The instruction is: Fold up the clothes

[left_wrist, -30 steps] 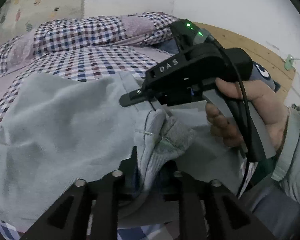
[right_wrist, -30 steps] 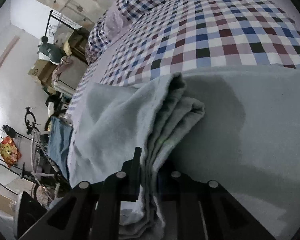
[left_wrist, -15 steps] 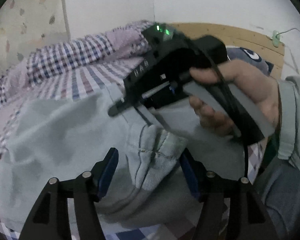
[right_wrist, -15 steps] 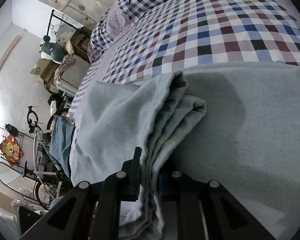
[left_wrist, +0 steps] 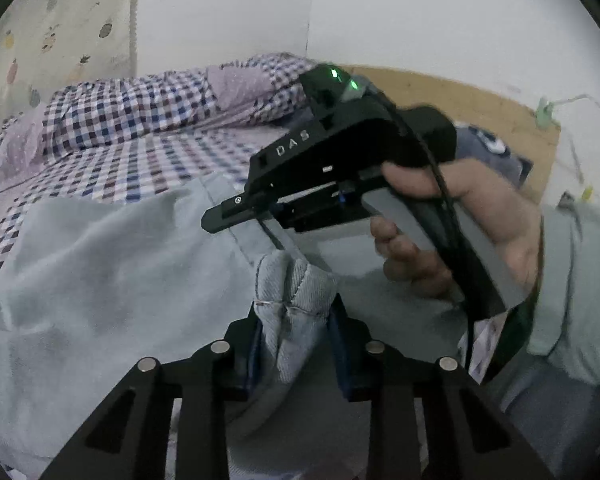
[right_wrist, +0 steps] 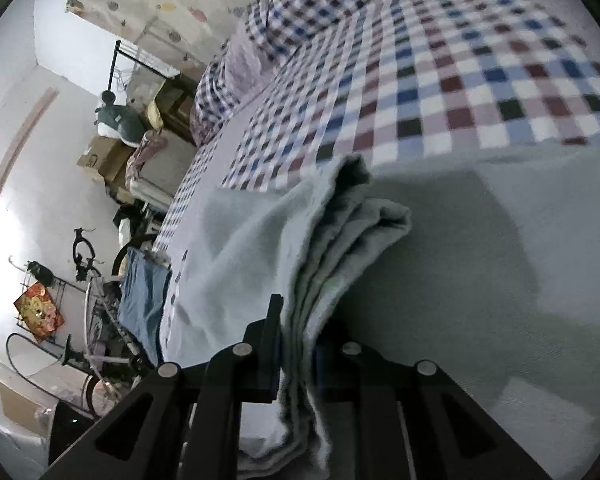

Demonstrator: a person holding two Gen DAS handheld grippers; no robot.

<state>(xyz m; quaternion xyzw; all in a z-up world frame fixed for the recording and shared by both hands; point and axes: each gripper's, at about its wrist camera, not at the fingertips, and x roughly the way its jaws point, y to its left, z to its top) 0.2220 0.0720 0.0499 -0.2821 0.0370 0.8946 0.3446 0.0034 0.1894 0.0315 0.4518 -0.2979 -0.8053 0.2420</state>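
Note:
A light blue denim garment lies spread over the bed. My left gripper is shut on a bunched, stitched hem of it, with fabric filling the gap between the fingers. Just beyond it in the left wrist view, a hand holds my right gripper low over the cloth. In the right wrist view, my right gripper is shut on several stacked layers of the garment, which ridge up ahead of the fingers. More of the cloth lies flat to the right.
The checked bedsheet stretches behind the garment, with a checked duvet along the wall and a wooden headboard at the right. Beside the bed stand a bicycle, boxes and a hanging blue cloth.
My left gripper opened wide half a second ago and has closed again on the bunched hem. The right gripper has kept its hold and barely moved.

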